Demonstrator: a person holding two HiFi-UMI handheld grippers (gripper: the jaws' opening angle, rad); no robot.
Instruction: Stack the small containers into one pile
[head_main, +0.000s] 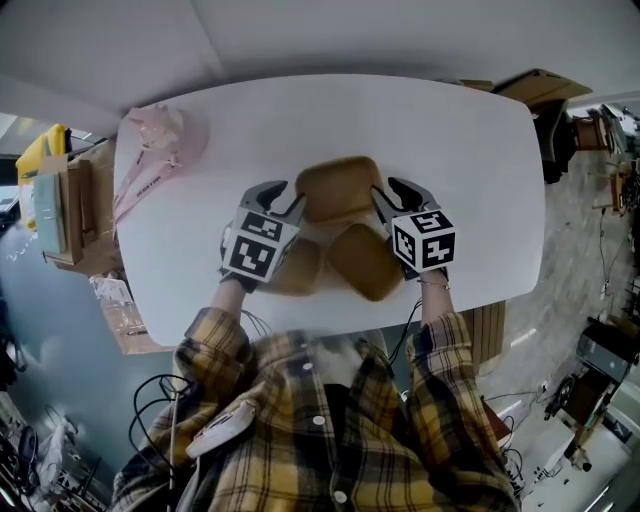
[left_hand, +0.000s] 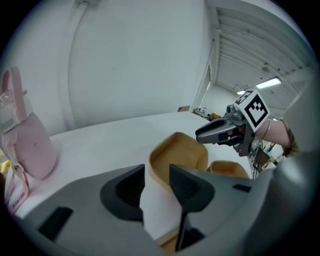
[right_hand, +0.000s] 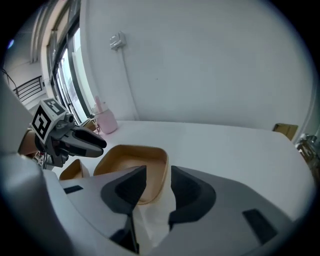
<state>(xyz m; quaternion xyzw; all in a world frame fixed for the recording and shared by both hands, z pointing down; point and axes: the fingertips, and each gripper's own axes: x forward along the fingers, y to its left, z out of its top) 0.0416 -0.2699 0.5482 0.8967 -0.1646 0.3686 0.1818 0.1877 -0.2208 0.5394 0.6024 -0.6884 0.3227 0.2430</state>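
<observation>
Three tan containers sit on the white table (head_main: 450, 150). The big one (head_main: 338, 187) lies farthest from me, and two small ones (head_main: 296, 266) (head_main: 364, 260) lie side by side nearer me. My left gripper (head_main: 288, 200) straddles the big container's left rim. In the left gripper view the container's (left_hand: 182, 152) wall stands between the open jaws (left_hand: 157, 172), with no pad pressing on it. My right gripper (head_main: 390, 197) straddles the right rim. In the right gripper view the container's (right_hand: 127, 162) wall also runs up between the parted jaws (right_hand: 159, 175).
A pink bag (head_main: 160, 145) lies at the table's far left corner. Cardboard boxes (head_main: 60, 200) stand off the left edge, and another box (head_main: 535, 88) sits past the far right corner. My body is close to the near edge.
</observation>
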